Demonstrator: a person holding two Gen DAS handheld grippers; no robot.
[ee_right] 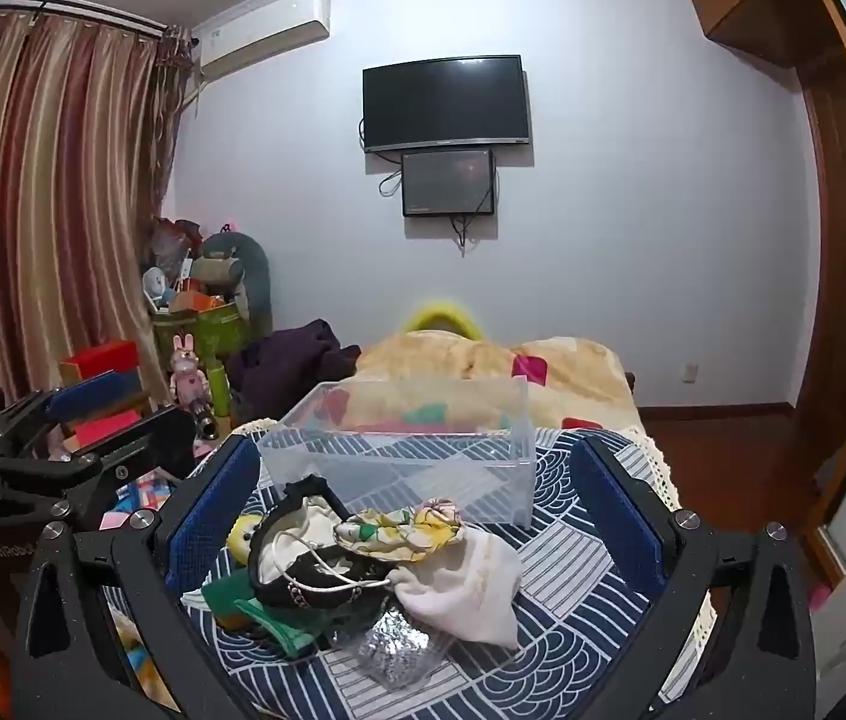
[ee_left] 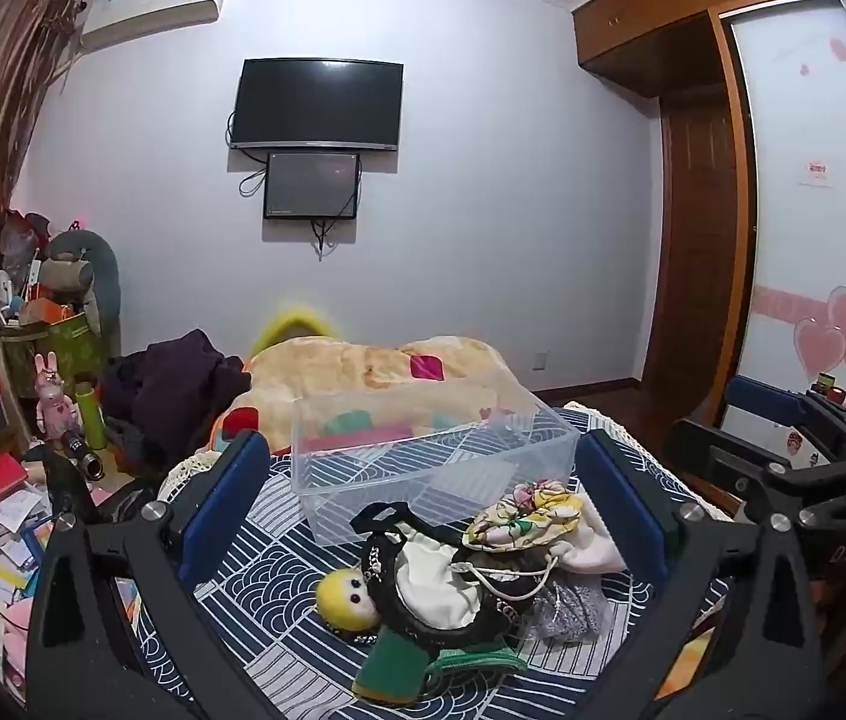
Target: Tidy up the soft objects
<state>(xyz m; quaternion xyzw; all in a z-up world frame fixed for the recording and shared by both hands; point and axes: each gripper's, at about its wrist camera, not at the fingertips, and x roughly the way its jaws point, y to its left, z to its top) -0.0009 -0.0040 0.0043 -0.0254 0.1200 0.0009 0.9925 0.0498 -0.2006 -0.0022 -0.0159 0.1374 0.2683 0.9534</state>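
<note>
Both grippers hover above the foot of the bed, neither touching anything. The left gripper (ee_left: pixel 423 492) has its blue-padded fingers (ee_left: pixel 225 498) spread wide, nothing between them; the right gripper (ee_right: pixel 417 498) is likewise released, its pads (ee_right: pixel 213 510) well apart and empty. In the left wrist view the right gripper's black frame shows at the right edge; in the right wrist view the left one shows at the left edge. The soft objects lie in a loose heap on the navy wave-patterned bedspread (ee_left: pixel 279 618), just in front of a clear plastic bin (ee_left: pixel 423 456) that sits upright, open side up; through its walls I see only the bedspread and the blanket behind. In the heap: a yellow felt doll head (ee_left: pixel 346 595) with two dark eyes, a green piece (ee_left: pixel 390 669) at the near side, a black bag with chain trim (ee_left: pixel 453 600) with white cloth in it, a floral scrunchie (ee_left: pixel 522 516) resting on top, a white drawstring pouch (ee_right: pixel 471 585) to the right, and a clear packet of silvery material (ee_right: pixel 396 645) nearest the right gripper. The pieces overlap and touch one another. Beyond the bin lies a beige patterned blanket (ee_left: pixel 363 366); a dark television (ee_left: pixel 318 102) hangs on the far wall above a smaller screen (ee_left: pixel 312 185). Striped curtains (ee_right: pixel 45 192) hang on the left.
</note>
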